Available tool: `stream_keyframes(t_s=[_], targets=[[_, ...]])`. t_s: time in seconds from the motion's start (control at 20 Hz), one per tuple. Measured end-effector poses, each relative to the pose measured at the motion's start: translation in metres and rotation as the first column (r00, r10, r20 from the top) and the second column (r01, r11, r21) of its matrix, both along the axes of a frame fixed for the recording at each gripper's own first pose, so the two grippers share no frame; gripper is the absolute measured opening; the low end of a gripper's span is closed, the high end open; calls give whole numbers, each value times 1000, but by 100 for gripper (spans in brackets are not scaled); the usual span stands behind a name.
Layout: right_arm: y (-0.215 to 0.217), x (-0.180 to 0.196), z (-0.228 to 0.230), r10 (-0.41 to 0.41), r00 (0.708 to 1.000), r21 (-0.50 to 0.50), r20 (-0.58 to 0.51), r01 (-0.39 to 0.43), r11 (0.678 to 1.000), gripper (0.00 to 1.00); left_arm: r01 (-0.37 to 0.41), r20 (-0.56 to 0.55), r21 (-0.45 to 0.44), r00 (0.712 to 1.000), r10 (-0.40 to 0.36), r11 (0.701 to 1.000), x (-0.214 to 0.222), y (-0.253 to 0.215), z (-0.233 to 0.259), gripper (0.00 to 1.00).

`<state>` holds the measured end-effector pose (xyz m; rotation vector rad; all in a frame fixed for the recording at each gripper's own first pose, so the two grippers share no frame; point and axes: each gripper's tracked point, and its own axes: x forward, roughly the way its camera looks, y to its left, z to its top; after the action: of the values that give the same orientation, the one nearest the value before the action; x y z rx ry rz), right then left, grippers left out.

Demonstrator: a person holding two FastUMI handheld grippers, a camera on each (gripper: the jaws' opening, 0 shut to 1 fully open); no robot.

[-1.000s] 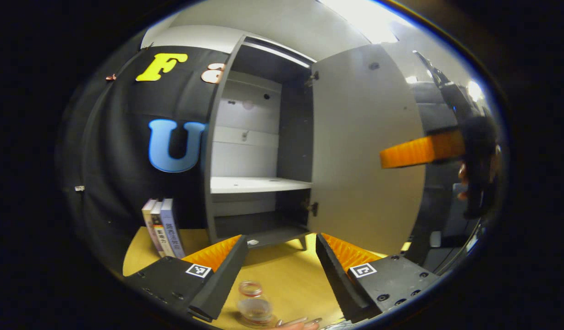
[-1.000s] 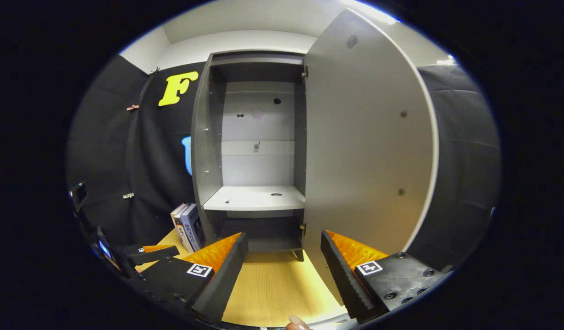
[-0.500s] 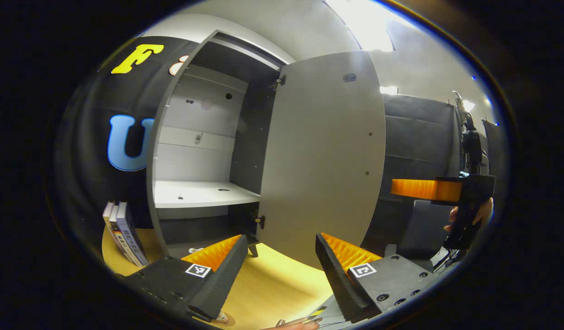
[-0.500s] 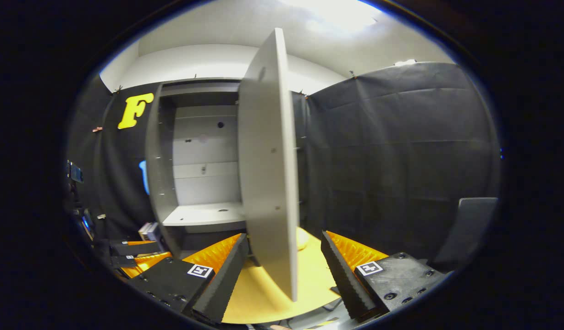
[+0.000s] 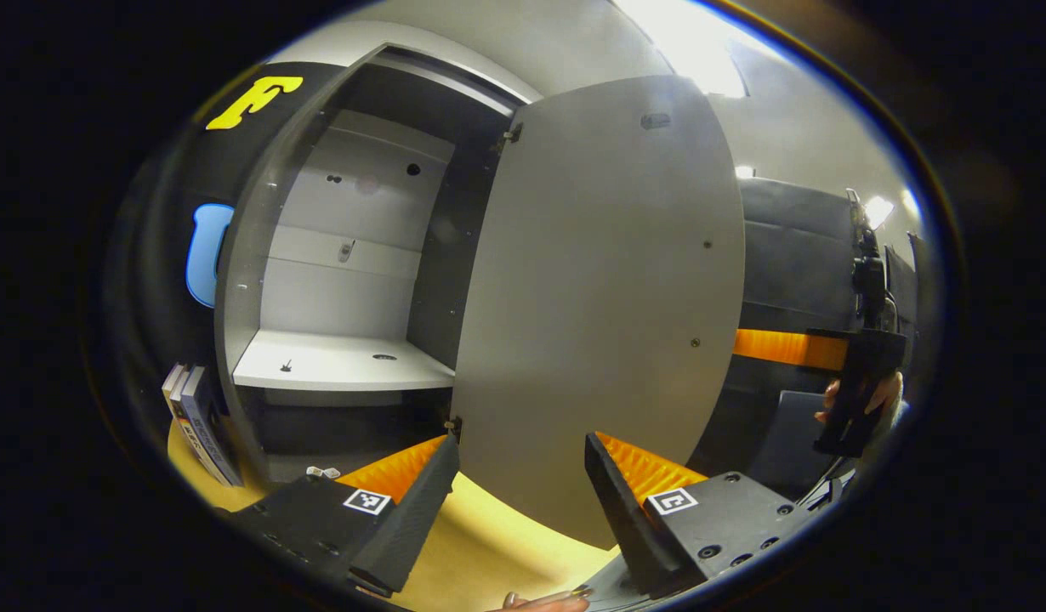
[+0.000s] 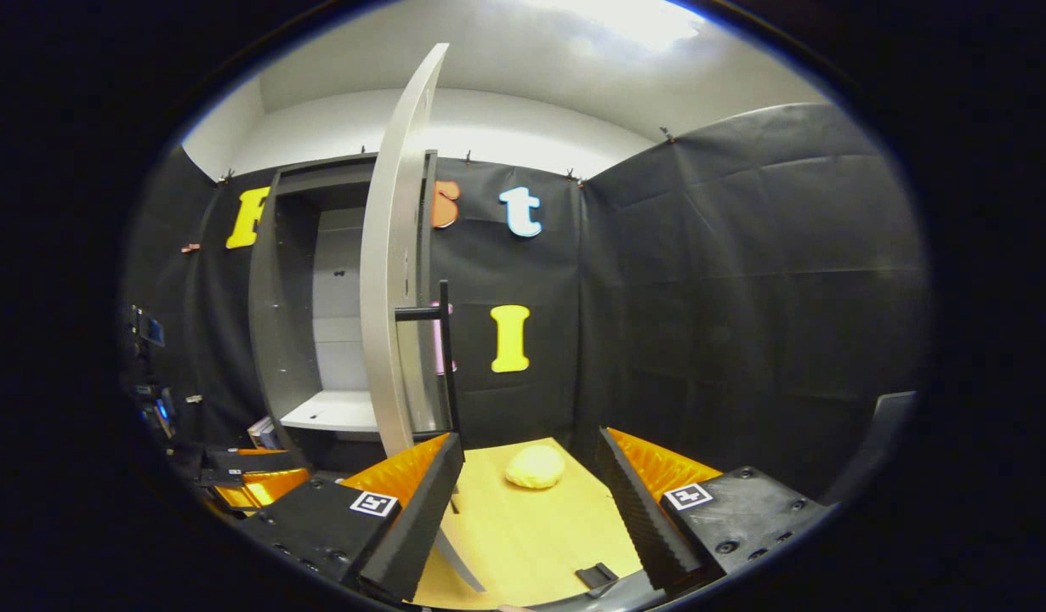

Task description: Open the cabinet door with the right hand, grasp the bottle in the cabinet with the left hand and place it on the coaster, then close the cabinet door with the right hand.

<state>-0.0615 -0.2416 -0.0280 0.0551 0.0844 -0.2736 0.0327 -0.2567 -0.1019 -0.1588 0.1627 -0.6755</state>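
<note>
1. Left gripper view: the left gripper point(image 5: 519, 501) hovers with its 2 fingers spread wide, holding nothing, just in front of the open cabinet door point(image 5: 604, 289).
2. Behind the door, the cabinet point(image 5: 336, 280) stands open with a bare white shelf point(image 5: 336, 367); books point(image 5: 196, 422) lean at its left side.
3. Right gripper view: the right gripper point(image 6: 527, 501) is likewise spread wide and grips nothing, above the wooden table point(image 6: 523, 531).
4. From this side the door point(image 6: 395, 272) appears edge-on, its dark handle point(image 6: 442, 357) facing the gripper (not touched by either finger).
5. I cannot tell where the bottle is; a pale yellow lump point(image 6: 534, 467) lies on the table beyond.
</note>
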Motion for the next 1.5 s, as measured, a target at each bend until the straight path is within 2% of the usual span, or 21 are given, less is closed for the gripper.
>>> stream_keyframes(t_s=[0.1, 0.2, 0.25, 0.4, 0.6, 0.85, 1.1, 1.15, 1.3, 1.35, 1.4, 1.5], targets=[[8, 7, -5, 98, 995, 40, -11, -98, 994, 98, -29, -3, 8, 1000, 29, 1000, 4, -6, -1, 94], [6, 12, -11, 137, 990, 46, -27, -135, 990, 97, -65, 0, 7, 998, 65, 998, 8, -7, 1, 94], [7, 26, -12, 157, 987, 50, -25, -156, 987, 97, -82, 3, 9, 997, 82, 997, 8, -5, 2, 94], [18, 27, -7, 211, 977, 37, -27, -210, 977, 95, -116, 9, 34, 993, 116, 993, 6, 5, 4, 94], [49, 27, -9, 269, 963, 63, -27, -267, 962, 95, -121, 1, 35, 993, 121, 992, 0, 21, 8, 94], [122, 39, -17, 363, 931, 112, -23, -359, 927, 95, -139, 18, 57, 990, 138, 989, -4, 58, 10, 94], [187, 64, -24, 442, 897, 150, 0, -437, 887, 95, -177, 27, 93, 984, 175, 980, -9, 117, 14, 97], [195, 70, -26, 447, 894, 173, 2, -441, 881, 95, -186, 29, 96, 982, 184, 978, -11, 128, 15, 94], [212, 87, -30, 465, 885, 239, 21, -456, 857, 95, -245, 49, 122, 969, 240, 962, -12, 166, 18, 94], [217, 92, -30, 471, 882, 255, 23, -461, 850, 95, -264, 57, 130, 964, 258, 956, -12, 175, 18, 97], [222, 98, -30, 474, 880, 262, 27, -464, 846, 95, -279, 63, 133, 960, 273, 951, -14, 183, 20, 94], [238, 108, -32, 500, 866, 251, 25, -490, 835, 95, -306, 72, 129, 952, 299, 943, -16, 195, 22, 94]])
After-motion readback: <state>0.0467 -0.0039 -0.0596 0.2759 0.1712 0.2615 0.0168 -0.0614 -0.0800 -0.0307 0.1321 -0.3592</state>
